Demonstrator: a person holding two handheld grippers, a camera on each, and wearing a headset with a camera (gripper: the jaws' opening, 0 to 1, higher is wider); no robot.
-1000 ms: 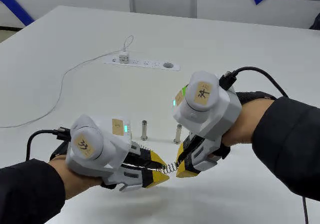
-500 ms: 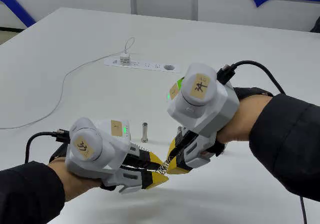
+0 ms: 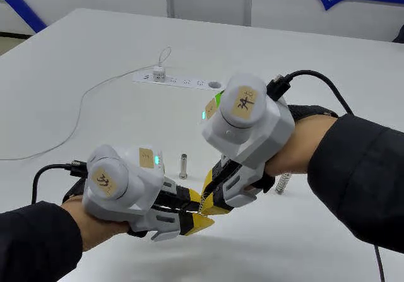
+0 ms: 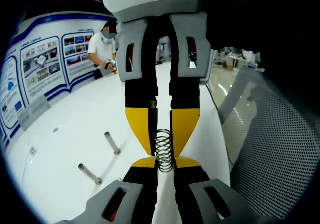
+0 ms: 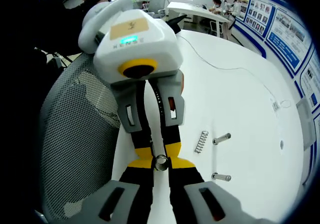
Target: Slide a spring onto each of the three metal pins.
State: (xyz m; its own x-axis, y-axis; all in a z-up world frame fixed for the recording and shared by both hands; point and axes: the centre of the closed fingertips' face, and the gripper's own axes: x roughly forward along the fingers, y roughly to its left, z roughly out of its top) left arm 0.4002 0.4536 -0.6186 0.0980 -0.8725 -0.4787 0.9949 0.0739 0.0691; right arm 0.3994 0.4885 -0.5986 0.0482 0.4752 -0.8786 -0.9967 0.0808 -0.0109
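Step in hand, as judged: a re-grip of one spring point(image 4: 163, 150), held above the table point(image 3: 95, 93) well short of the pins. The left gripper point(image 3: 196, 216) has its jaws closed on the spring's near end, and the right gripper point(image 3: 207, 201) pinches the coils beyond. Two pins point(image 5: 221, 139) point(image 5: 221, 177) stand bare, a second spring point(image 5: 201, 141) lying beside one. Next, one gripper should release so the other can line the bore over a pin.

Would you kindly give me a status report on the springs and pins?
Left gripper, right gripper tip to tip, both shut on one spring. Two pins bare. Second spring loose beside them.
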